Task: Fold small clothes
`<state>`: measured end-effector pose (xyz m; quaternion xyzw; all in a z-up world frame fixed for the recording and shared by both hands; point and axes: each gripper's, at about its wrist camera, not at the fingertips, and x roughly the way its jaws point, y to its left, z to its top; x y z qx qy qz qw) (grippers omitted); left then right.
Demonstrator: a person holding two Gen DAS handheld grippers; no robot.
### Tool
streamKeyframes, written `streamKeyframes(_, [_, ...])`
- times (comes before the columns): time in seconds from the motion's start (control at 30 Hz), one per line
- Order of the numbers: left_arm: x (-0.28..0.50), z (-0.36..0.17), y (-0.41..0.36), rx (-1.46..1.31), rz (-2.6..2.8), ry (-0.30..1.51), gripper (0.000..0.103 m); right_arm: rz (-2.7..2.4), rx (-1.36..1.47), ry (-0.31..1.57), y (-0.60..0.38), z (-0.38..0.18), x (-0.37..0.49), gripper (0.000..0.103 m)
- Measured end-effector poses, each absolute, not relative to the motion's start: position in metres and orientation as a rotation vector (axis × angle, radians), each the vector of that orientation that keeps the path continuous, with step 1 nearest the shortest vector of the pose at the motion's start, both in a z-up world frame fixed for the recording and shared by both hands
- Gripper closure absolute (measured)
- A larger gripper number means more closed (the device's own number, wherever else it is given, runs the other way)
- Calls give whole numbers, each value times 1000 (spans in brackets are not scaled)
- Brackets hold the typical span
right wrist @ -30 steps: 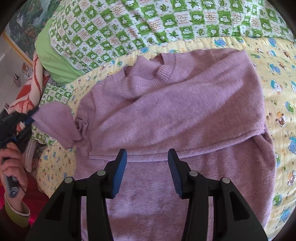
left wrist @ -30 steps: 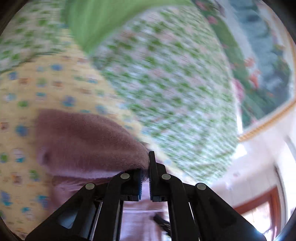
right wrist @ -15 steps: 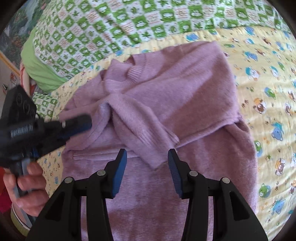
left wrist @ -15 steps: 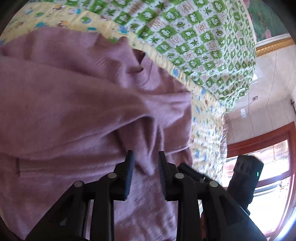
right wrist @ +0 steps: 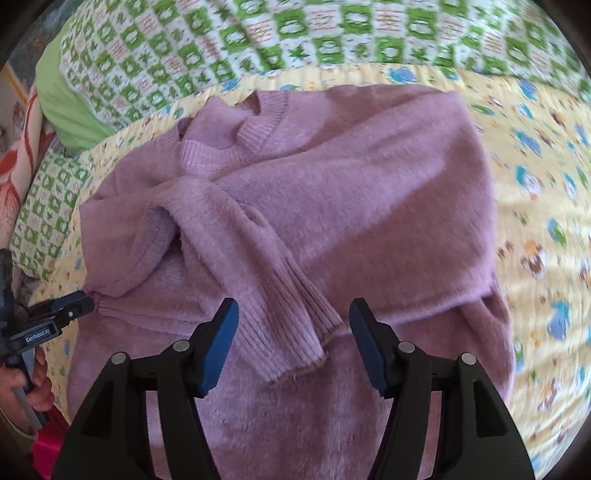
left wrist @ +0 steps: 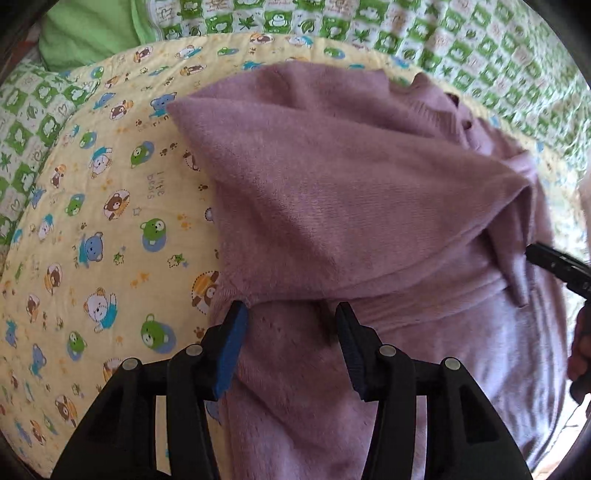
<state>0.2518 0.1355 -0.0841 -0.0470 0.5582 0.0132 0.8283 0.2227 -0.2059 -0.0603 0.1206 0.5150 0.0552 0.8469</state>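
Right gripper (right wrist: 293, 338): jaws wide, nothing held; the ribbed cuff (right wrist: 295, 332) of the folded-in sleeve (right wrist: 236, 236) is seen directly between and just beyond the pads, its long axis running from the cuff diagonally away to the far left. Left gripper (left wrist: 290, 334): jaws wide, nothing held, set over the near left edge of the sweater (left wrist: 332, 192). The right gripper is judged nearer the cuff. Sweater: mauve, fuzzy soft knit, ribbed collar (right wrist: 236, 144) at the far end, laid flat on a yellow bear-print quilt (left wrist: 92, 221). Beyond, a green-and-white checked blanket (right wrist: 295, 33) and a plain green pillow (right wrist: 70, 110) are noted.
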Motion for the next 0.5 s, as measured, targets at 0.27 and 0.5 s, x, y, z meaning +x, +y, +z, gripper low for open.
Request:
streamKeyframes(0.27, [263,-98,153,-76,186,1175,66,235,-52,1064,-178,-33,255,97])
streamKeyframes(0.5, [264,-96,157,-94,202,1169,76,122,-288,669,-201,79,230,97])
